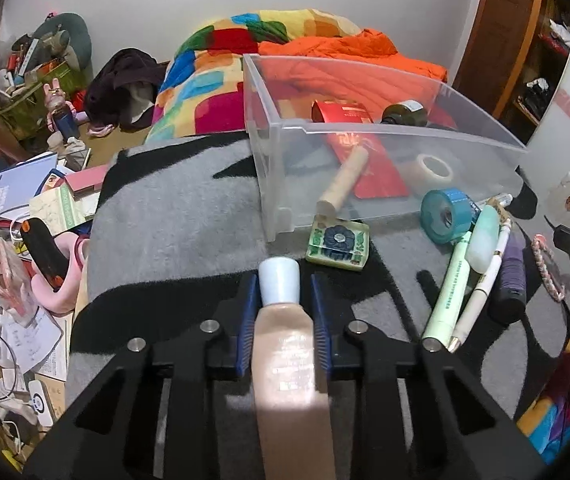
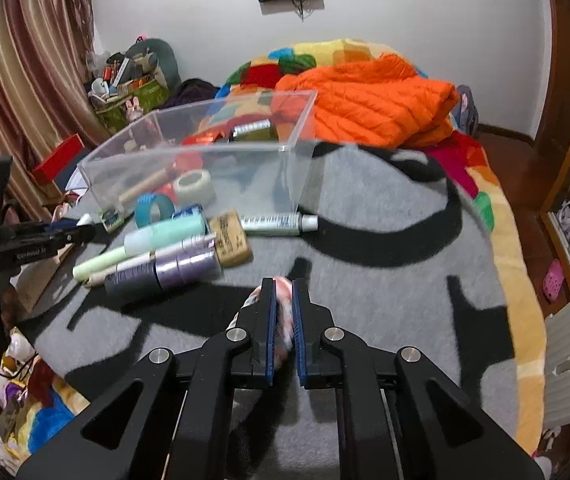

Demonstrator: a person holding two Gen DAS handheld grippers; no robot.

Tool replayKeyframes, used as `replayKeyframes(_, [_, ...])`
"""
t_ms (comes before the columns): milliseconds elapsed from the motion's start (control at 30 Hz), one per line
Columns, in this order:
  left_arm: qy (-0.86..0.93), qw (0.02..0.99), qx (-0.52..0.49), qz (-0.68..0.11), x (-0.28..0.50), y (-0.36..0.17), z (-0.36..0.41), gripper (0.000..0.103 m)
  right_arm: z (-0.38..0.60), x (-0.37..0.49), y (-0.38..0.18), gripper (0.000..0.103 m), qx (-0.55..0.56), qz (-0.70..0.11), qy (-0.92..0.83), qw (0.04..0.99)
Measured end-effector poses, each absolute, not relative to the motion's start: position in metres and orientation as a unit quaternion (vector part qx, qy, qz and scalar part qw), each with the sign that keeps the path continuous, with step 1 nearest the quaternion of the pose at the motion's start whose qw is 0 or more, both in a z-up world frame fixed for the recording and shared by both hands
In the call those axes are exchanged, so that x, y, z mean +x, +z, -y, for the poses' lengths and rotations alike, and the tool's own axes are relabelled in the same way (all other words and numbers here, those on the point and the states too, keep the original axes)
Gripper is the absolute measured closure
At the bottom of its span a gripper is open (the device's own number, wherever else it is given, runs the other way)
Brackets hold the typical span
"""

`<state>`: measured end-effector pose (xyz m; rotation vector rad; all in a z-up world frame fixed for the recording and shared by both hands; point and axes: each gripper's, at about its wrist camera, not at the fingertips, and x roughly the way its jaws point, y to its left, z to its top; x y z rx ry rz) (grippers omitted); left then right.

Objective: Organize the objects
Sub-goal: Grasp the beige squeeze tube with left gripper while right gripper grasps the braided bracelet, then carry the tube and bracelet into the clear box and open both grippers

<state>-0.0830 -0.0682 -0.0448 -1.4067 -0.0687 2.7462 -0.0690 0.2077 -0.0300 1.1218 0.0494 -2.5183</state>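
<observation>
Glossy beige tube (image 1: 289, 344) between ribbed blue fingers (image 1: 247, 320), clear plastic bin (image 1: 385, 140), fuzzy grey blanket (image 1: 173, 232)

I see a beige tube (image 1: 289, 344) with pale blue cap, pointing toward the clear bin (image 1: 285, 176). Just before the bin lie blue tape (image 1: 447, 210), pens (image 1: 481, 280) and a flowered square box (image 1: 339, 246).
</observation>
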Motion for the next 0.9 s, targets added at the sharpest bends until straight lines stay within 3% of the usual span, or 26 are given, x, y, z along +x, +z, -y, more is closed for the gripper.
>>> replayKeyframes(133, [0.897, 0.025, -0.44, 0.033, -0.075, -0.032, 0.072, 0.083, -0.201, -0.073, -0.032, 0.091, 0.412, -0.042, -0.891, 0.187])
replayKeyframes(200, [0.902, 0.023, -0.429, 0.033, -0.071, -0.023, 0.072, 0.083, -0.201, -0.077, -0.034, 0.074, 0.417, -0.04, -0.888, 0.19])
replayKeyframes(233, [0.906, 0.022, -0.422, 0.033, -0.069, -0.018, 0.073, 0.083, -0.201, -0.077, -0.036, 0.072, 0.417, -0.038, -0.888, 0.189])
replayKeyframes(433, [0.922, 0.025, -0.385, 0.043, -0.061, 0.015, 0.074, 0.083, -0.203, -0.088, -0.053, 0.072, 0.437, -0.021, -0.879, 0.192])
replayKeyframes(467, [0.925, 0.026, -0.378, 0.044, -0.06, 0.02, 0.074, 0.083, -0.204, -0.089, -0.053, 0.075, 0.437, -0.012, -0.878, 0.196])
replayKeyframes(533, [0.93, 0.027, -0.363, 0.046, -0.058, 0.032, 0.072, 0.083, -0.204, -0.091, -0.056, 0.092, 0.444, -0.008, -0.873, 0.201])
replayKeyframes(900, [0.95, 0.043, -0.307, 0.042, -0.06, 0.082, 0.058, 0.084, -0.211, -0.092, -0.016, 0.093, 0.397, 0.026, -0.892, 0.214])
